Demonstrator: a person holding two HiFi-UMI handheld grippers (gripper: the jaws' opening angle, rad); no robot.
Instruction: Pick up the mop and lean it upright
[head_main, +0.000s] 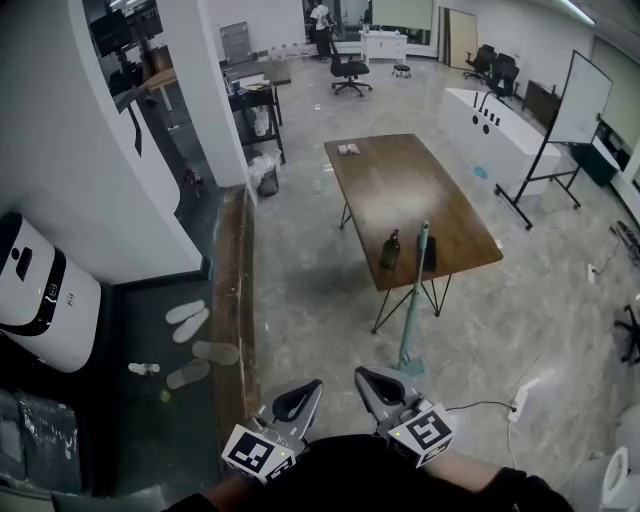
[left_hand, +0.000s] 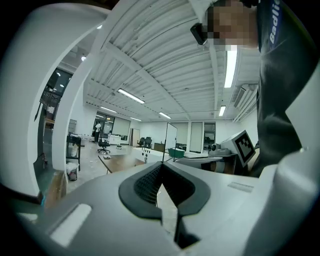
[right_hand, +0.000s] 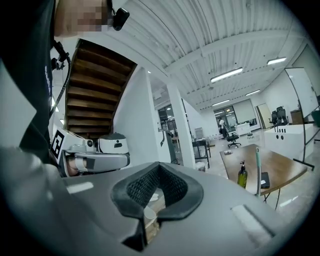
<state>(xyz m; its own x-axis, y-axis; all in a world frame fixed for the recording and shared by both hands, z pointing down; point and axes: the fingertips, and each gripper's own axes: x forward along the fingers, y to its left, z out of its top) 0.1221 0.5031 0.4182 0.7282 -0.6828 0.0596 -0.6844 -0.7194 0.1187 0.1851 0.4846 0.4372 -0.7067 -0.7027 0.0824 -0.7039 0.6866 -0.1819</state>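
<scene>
Holding the left gripper and the right gripper side by side at 6 o'clock in the head view, both level and aiming toward 12 o'clock. Pressing the left jaws together tip to tip in the left gripper view, with nothing caught between them. Pressing the right jaws together the same way in the right gripper view, again gripping nothing.

Looking at the mop at 4 o'clock of the head view, well apart from both grippers. Standing nearly upright, leaning its pale green handle on the near edge of the wooden table, and resting its head on the floor at 3 o'clock of the right gripper.

Showing a dark bottle on the table just at 9 o'clock of the handle's top, and a flat black object just at 3 o'clock of it. Showing slippers lying at 8 o'clock and a whiteboard standing at 2 o'clock.
</scene>
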